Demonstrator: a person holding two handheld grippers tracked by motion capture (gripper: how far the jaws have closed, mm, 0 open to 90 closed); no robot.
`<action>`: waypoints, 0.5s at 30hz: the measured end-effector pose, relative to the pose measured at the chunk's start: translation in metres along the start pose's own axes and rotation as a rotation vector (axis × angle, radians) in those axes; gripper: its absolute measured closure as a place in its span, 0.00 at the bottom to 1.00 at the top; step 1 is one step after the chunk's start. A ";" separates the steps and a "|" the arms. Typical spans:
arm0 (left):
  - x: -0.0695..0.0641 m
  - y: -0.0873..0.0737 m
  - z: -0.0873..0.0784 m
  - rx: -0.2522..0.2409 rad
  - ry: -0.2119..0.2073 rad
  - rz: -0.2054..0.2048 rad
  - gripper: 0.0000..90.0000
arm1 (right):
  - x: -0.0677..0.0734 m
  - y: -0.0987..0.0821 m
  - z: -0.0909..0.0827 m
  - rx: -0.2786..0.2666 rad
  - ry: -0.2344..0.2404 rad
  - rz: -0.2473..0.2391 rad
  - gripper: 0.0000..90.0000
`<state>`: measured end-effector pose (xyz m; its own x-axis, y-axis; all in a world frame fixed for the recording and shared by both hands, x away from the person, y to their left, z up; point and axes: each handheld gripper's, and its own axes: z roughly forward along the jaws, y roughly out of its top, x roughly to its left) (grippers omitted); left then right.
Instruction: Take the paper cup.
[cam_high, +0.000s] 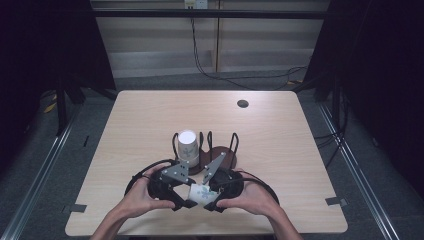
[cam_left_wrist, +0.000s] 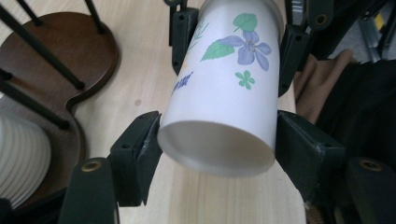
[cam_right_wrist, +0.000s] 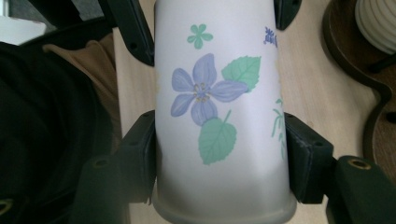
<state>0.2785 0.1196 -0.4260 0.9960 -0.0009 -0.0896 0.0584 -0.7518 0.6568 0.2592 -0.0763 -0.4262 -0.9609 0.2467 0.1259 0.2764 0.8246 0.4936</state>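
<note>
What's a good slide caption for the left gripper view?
Flower-printed paper cup held between both grippers' jaws above the wooden table, beside a dark cup rack.

The high view looks forward and down on the counter (cam_high: 150, 115); both gripper views face the flowered paper cup (cam_left_wrist: 224, 93) closely, from opposite ends.

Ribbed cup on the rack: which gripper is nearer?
Left. The left gripper sits just in front of the ribbed cup on the rack; the right gripper is offset further to the side. Both clamp the flowered cup.
</note>
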 end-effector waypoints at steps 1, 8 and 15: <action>0.000 0.000 0.001 -0.002 -0.008 -0.006 0.36 | 0.000 0.000 0.000 -0.006 0.007 -0.005 0.41; -0.001 -0.001 0.000 -0.014 -0.051 -0.007 0.37 | 0.002 0.002 -0.003 -0.025 0.039 -0.010 0.41; -0.003 -0.001 0.001 -0.018 -0.043 -0.009 0.37 | 0.002 0.003 0.000 -0.021 0.051 -0.018 0.40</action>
<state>0.2754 0.1196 -0.4273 0.9916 -0.0232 -0.1275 0.0688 -0.7398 0.6693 0.2580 -0.0731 -0.4242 -0.9656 0.2050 0.1602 0.2589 0.8179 0.5138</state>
